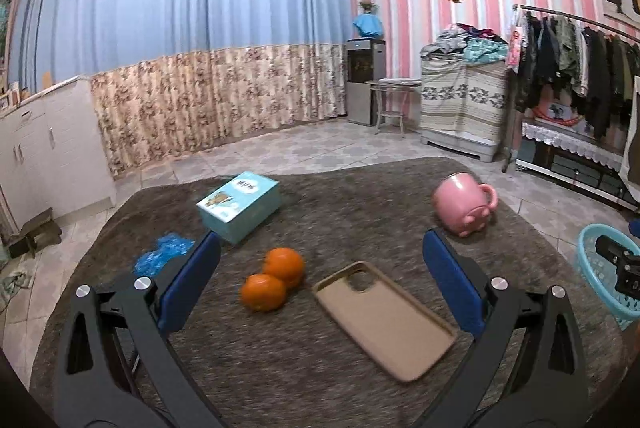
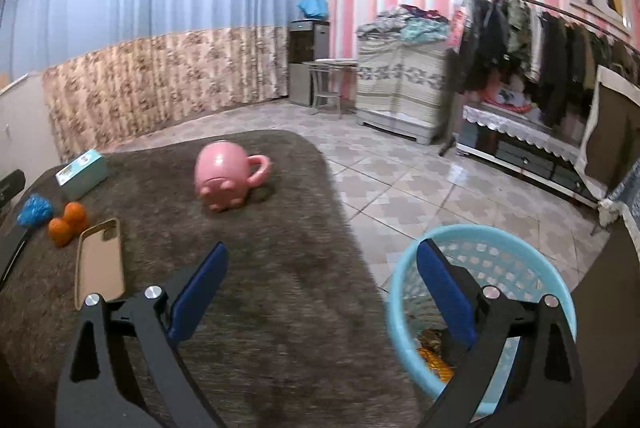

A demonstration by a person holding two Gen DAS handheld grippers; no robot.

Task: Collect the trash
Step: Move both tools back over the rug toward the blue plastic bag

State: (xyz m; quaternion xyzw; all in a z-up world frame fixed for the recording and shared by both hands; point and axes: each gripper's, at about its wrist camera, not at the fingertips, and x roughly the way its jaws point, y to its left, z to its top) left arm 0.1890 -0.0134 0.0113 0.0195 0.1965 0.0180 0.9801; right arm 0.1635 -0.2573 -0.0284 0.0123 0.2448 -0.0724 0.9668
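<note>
A crumpled blue plastic wrapper [image 1: 162,254] lies on the grey-brown table cover [image 1: 320,368] at the left, just outside my left gripper's left finger. My left gripper [image 1: 320,264] is open above two oranges [image 1: 274,278] and a beige phone case [image 1: 382,318]. My right gripper [image 2: 320,276] is open over the table's right edge, its right finger above a light blue trash basket [image 2: 496,256] on the floor. Some orange and brown scraps [image 2: 434,356] lie in the basket. The wrapper [image 2: 35,210] also shows in the right wrist view, far left.
A teal box [image 1: 240,204] lies behind the wrapper. A pink mug [image 1: 464,206] rests on its side at the table's far right. The basket [image 1: 600,268] stands off the table's right edge. Tiled floor, curtains, a cabinet and a clothes rack surround the table.
</note>
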